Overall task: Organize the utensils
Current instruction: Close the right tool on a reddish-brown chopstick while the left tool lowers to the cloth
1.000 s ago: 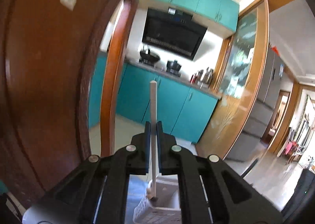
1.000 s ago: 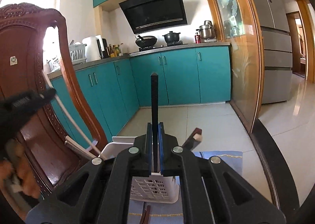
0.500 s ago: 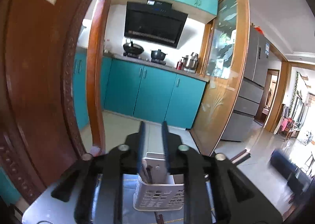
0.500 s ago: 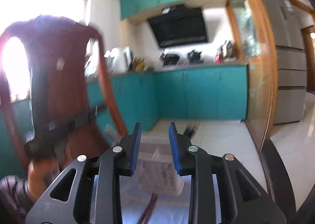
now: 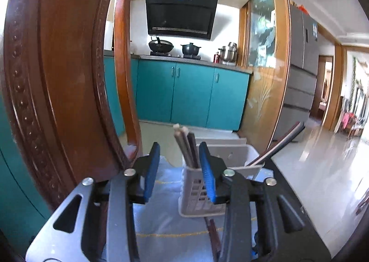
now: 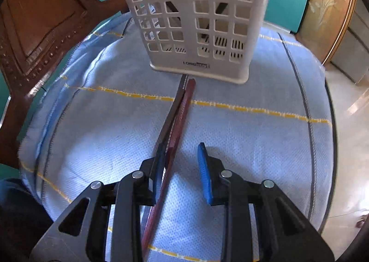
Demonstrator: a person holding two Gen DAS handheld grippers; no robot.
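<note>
Both grippers now stand empty: the left gripper [image 5: 180, 169], which a second ago clamped a pale chopstick upright, hangs with jaws wide above the table's far edge, that stick now standing among the chopsticks [image 5: 186, 144] in the white utensil holder [image 6: 196, 20]; the right gripper [image 6: 182, 169], its dark stick likewise dropped off, has dipped low with jaws wide over the blue cloth [image 6: 92, 123]. Between its fingers lie a dark chopstick [image 6: 171, 114] and a reddish chopstick [image 6: 177, 123], tips near the holder's base by the far edge; these look the next pickup, so the sorting appears well advanced.
</note>
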